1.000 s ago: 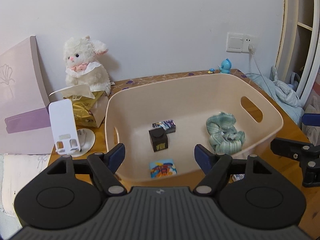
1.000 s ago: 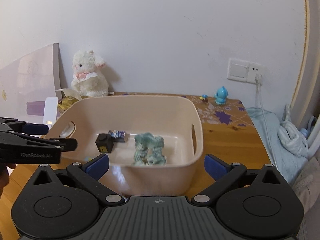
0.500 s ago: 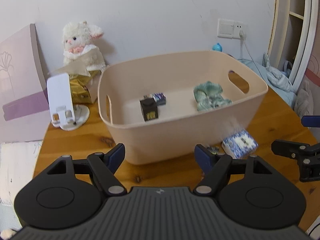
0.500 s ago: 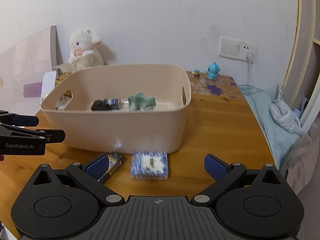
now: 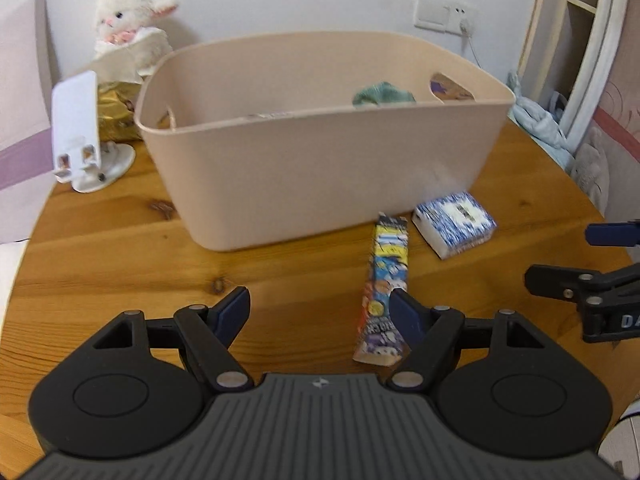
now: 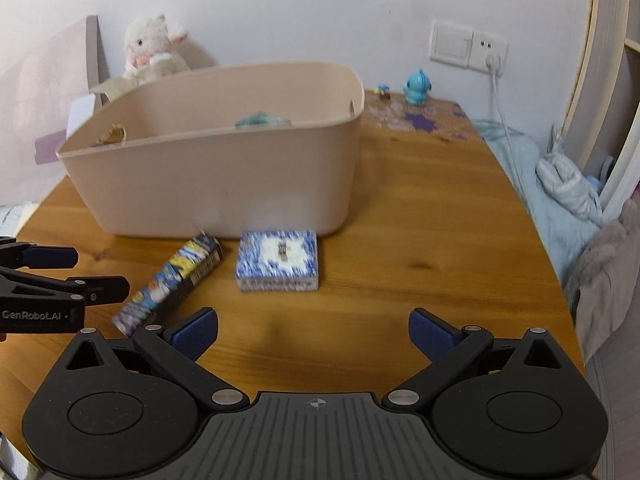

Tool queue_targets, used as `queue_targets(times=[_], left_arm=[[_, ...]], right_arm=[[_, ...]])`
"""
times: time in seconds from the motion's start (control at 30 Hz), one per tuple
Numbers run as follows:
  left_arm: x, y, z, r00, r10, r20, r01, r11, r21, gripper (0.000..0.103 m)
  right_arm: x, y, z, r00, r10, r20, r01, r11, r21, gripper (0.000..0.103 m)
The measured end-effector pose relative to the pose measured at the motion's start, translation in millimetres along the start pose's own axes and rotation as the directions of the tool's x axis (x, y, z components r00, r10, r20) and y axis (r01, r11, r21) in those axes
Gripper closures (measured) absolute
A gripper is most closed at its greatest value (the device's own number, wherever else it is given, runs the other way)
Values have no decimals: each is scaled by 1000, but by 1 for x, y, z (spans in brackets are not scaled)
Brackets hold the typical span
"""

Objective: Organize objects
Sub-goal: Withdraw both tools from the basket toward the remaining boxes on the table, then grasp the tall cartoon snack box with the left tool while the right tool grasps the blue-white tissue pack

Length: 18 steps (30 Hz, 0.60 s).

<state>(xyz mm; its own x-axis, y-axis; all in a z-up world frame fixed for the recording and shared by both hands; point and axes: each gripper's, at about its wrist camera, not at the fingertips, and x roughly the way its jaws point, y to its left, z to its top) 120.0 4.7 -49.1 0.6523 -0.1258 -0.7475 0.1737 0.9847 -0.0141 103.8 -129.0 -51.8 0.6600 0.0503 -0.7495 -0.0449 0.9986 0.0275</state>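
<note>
In the left wrist view, the storage bin (image 5: 320,140) fills the upper centre of the table (image 5: 100,256); the long carton (image 5: 386,280) and tissue pack (image 5: 456,222) lie below-right, the phone stand (image 5: 78,128) at left.

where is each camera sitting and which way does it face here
Left wrist: rides the left gripper, facing forward over the wooden table at the beige plastic bin; its open fingers show, plus the right gripper.
Right wrist: rides the right gripper, same heading; left gripper shows.
Shared: bin, long colourful box, blue-white patterned box.
</note>
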Motion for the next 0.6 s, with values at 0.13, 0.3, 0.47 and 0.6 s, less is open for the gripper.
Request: queue_targets(times=[0.13, 0.3, 0.47, 0.6], left_arm=[[10, -6, -5, 1000, -9, -16, 9, 1000, 14, 25], [15, -7, -4, 999, -37, -19, 38, 999, 14, 25], [18, -12, -3, 997, -70, -15, 70, 997, 19, 25], [26, -16, -1, 999, -52, -18, 52, 998, 38, 26]], right_arm=[[12, -1, -5, 1000, -2, -27, 2, 1000, 2, 0], [23, -1, -10, 999, -1, -49, 1, 1000, 2, 0], [34, -4, -12, 998, 3, -69, -3, 1000, 5, 0], [40, -6, -12, 997, 5, -79, -4, 1000, 10, 0]])
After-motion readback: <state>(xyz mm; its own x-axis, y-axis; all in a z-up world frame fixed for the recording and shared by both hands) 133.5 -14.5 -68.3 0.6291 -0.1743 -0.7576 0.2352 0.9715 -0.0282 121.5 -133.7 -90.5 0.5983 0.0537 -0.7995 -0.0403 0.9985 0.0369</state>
